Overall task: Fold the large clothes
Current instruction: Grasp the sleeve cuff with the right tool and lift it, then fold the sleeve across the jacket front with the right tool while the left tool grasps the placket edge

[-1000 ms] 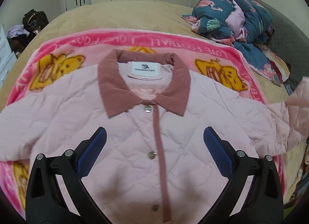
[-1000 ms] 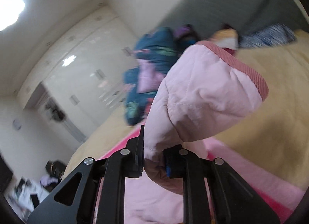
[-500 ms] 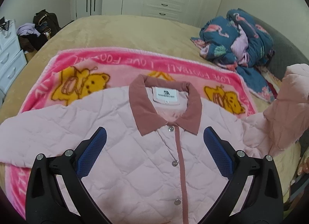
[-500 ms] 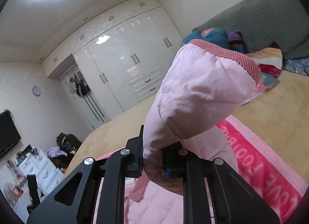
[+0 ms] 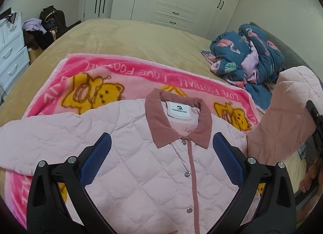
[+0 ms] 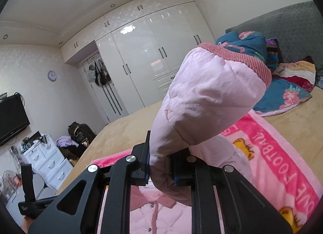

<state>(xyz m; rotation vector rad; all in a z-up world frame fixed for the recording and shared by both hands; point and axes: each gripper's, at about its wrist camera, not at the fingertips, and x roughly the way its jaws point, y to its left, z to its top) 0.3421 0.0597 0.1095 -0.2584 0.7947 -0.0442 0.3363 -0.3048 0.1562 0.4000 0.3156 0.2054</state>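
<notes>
A pale pink quilted jacket (image 5: 141, 163) with a dusty-rose collar (image 5: 159, 121) lies buttoned, front up, on a pink cartoon blanket (image 5: 129, 74). My left gripper (image 5: 161, 157) hovers open above the jacket's chest, nothing between its blue pads. My right gripper (image 6: 161, 171) is shut on the jacket's right sleeve (image 6: 203, 96), which stands lifted off the bed with its ribbed rose cuff (image 6: 238, 56) uppermost. In the left wrist view that raised sleeve (image 5: 286, 117) rises at the right edge. The jacket's other sleeve (image 5: 36, 133) lies flat to the left.
A tan bedspread (image 5: 121, 34) covers the bed. A crumpled blue flamingo-print quilt (image 5: 248, 56) sits at the far right by a grey headboard (image 6: 282, 24). White wardrobes (image 5: 177, 2) line the back wall; white drawers (image 5: 10, 52) and a clothes pile (image 5: 42, 30) stand left.
Both grippers have risen and pulled back from the jacket, so more of the bed shows. The right gripper has carried the sleeve up and rolled. The left gripper stays open.
</notes>
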